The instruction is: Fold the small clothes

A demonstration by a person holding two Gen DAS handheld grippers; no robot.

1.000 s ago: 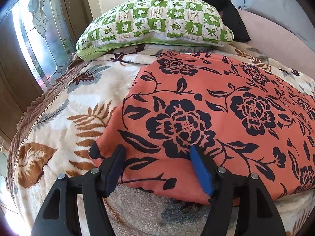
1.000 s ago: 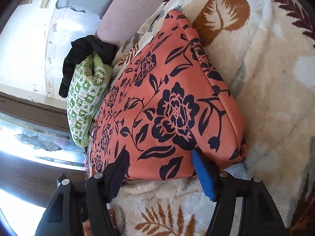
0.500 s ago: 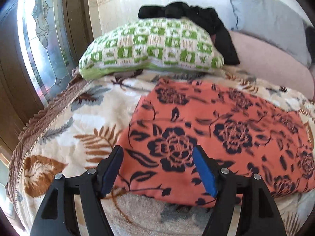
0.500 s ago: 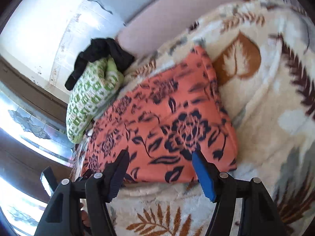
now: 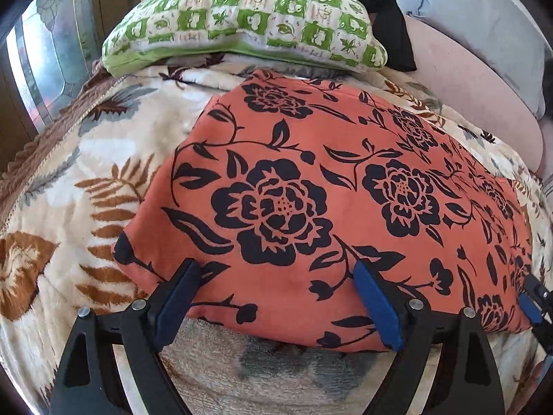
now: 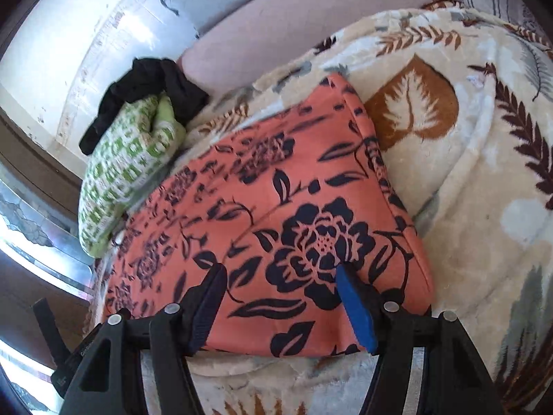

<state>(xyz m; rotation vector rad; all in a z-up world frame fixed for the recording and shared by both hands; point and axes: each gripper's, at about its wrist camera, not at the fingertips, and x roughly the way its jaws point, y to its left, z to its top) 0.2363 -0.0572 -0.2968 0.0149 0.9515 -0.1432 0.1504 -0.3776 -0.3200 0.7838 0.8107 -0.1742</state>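
Bed with leaf-print blanket (image 5: 103, 159), green check pillow (image 5: 242, 17) and black garment (image 6: 152, 83) at the wall end, stained-glass window (image 5: 45, 55) beside. Orange floral cloth (image 5: 328, 190) lies flat and folded, near edge under both tools. Left gripper (image 5: 276, 297) opening; right gripper (image 6: 280, 301) closing; neither seems to pinch it, contact unclear.

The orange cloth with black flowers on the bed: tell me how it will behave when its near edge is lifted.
The orange floral cloth lies flat, following the plush leaf-print blanket, so it will probably drape limply from any pinch. It looks thin, likely light. The fuzzy blanket may drag on it slightly, so it should peel up rather than slide.
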